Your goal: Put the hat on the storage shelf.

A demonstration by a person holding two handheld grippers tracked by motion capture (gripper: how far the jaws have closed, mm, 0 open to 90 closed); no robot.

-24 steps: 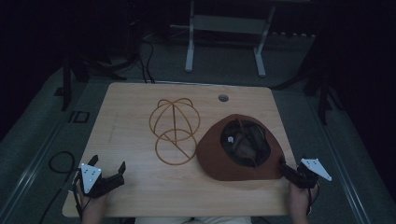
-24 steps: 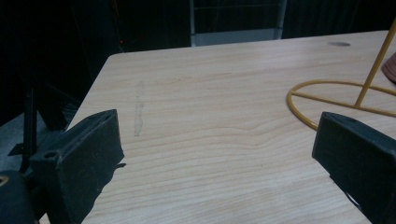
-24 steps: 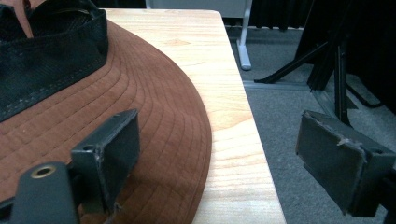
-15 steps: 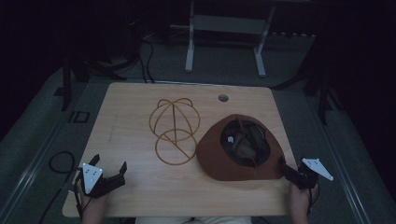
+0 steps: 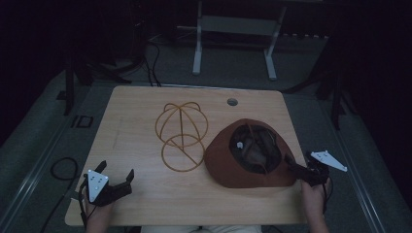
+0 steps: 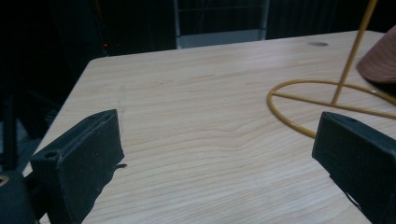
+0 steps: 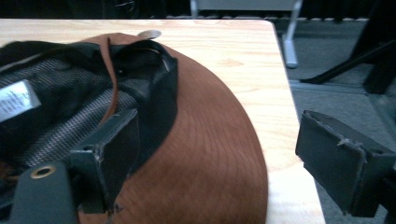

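A brown hat (image 5: 228, 165) lies upside down on the right half of the wooden table (image 5: 141, 111), its dark lining and white label facing up. My right gripper (image 5: 299, 160) is open at the hat's right rim. In the right gripper view its left jaw lies over the lining and its right jaw hangs past the table's edge, with the brown brim (image 7: 210, 158) between them (image 7: 224, 140). A gold wire hat stand (image 5: 180, 121) sits mid-table, touching the hat's left side. My left gripper (image 5: 116, 170) is open near the front left corner, holding nothing (image 6: 219, 135), with the stand's rod (image 6: 353, 46) ahead to its right.
A round cable hole (image 5: 232, 102) sits near the table's far edge. A dark cable (image 5: 63, 170) loops on the floor at the left. White frame legs (image 5: 197, 48) stand behind the table. The surroundings are dim.
My right gripper has edged forward and left onto the hat's rim. The left gripper, the hat and the stand have hardly moved.
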